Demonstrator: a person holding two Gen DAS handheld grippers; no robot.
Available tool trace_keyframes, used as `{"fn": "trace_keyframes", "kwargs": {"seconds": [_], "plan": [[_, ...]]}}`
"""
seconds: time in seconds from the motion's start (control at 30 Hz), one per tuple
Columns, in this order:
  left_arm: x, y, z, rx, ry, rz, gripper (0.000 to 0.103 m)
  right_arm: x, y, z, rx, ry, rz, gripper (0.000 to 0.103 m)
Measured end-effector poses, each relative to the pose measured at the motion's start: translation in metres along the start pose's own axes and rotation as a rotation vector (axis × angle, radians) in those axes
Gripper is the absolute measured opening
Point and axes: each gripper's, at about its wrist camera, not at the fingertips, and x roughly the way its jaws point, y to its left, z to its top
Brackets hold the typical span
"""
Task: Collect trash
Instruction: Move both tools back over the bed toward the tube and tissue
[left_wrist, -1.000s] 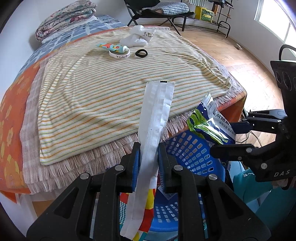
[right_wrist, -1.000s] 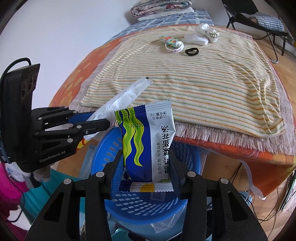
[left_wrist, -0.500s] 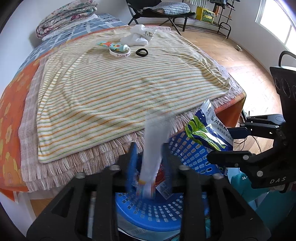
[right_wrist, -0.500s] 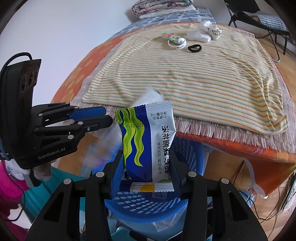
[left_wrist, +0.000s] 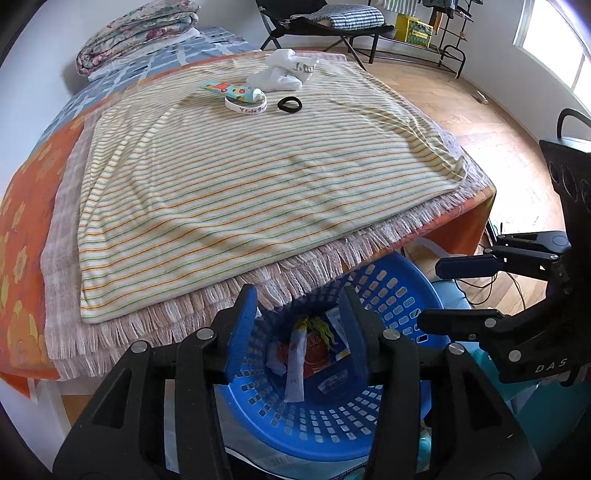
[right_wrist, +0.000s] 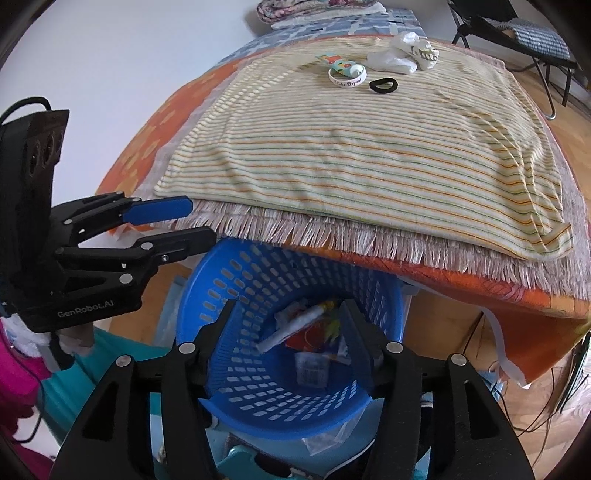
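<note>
You held both grippers over the blue basket (left_wrist: 388, 295), which stood against the edge of the bed (left_wrist: 33, 206). Your left gripper (left_wrist: 301, 306) had its jaws opening with nothing between them, and so did your right gripper (right_wrist: 288, 321). The wrappers (right_wrist: 295, 326) lay at the bottom of the basket (a long white one across the red and blue ones). Far across the striped blanket (left_wrist: 240, 177) sat a white plastic bag (left_wrist: 284, 74), a tube (left_wrist: 232, 89), a wristband (left_wrist: 245, 107) and a black hair tie (left_wrist: 290, 104).

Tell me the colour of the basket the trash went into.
The basket is blue, perforated plastic; the right wrist view shows it best.
</note>
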Motion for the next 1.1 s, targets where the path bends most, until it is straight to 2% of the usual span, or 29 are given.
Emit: {"fn": "trace_keyframes", "kwargs": {"seconds": [0.17,0.2,0.3,0.33,0.73,1.1], "plan": [[0.000,0.004,0.001,-0.016,0.001,0.001,0.048,0.001,-0.002,0.000,0.005,0.003,-0.009,0.055],[-0.001,0.005,0.002,-0.021,0.001,0.000,0.049,0.000,-0.003,0.000,0.009,0.002,-0.011,0.057],[-0.001,0.006,0.003,-0.027,-0.006,0.003,0.062,0.000,-0.006,0.001,0.022,-0.002,-0.018,0.065],[-0.002,0.006,0.004,-0.027,-0.007,0.003,0.063,-0.001,-0.007,0.001,0.026,-0.003,-0.019,0.065],[0.001,0.013,0.015,-0.070,0.006,-0.006,0.066,-0.001,-0.012,0.009,0.044,-0.007,-0.044,0.067],[-0.006,0.029,0.056,-0.106,-0.027,-0.006,0.066,-0.010,-0.028,0.034,0.094,-0.044,-0.065,0.067]]}}
